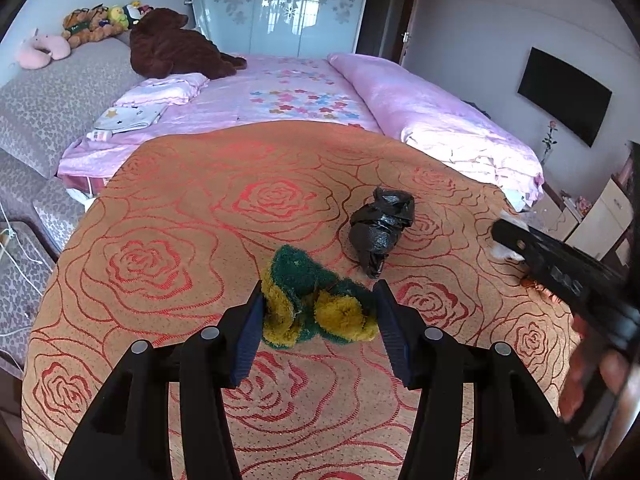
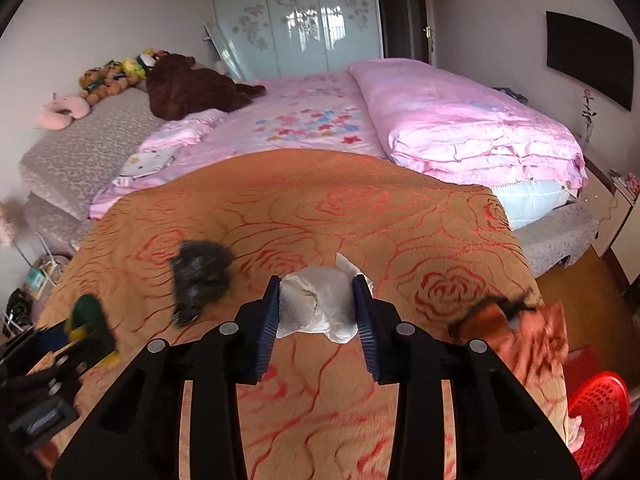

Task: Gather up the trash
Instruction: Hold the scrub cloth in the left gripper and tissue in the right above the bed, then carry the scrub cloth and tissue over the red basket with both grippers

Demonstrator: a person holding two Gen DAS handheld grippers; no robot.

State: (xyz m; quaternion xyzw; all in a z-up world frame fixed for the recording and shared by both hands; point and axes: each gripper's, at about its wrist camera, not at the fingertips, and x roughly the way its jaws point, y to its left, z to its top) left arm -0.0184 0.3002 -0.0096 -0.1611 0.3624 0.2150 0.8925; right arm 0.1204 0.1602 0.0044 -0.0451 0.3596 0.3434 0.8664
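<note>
My left gripper (image 1: 318,306) is shut on a green and yellow scouring sponge (image 1: 316,300), folded between the pads above the orange rose-patterned cloth (image 1: 200,220). A crumpled black plastic bag (image 1: 380,228) lies on the cloth just beyond it. My right gripper (image 2: 316,300) is shut on a crumpled white tissue wad (image 2: 316,304). In the right wrist view the black bag (image 2: 200,280) lies left of the tissue, blurred, and the left gripper with the sponge (image 2: 86,316) is at the far left. An orange crumpled wrapper (image 2: 520,332) lies at the right edge of the cloth.
A red plastic basket (image 2: 600,412) stands on the floor at the lower right. Behind the cloth is a bed with pink quilt (image 1: 440,120), a brown plush bear (image 1: 172,48) and other toys. A TV (image 1: 564,96) hangs on the right wall.
</note>
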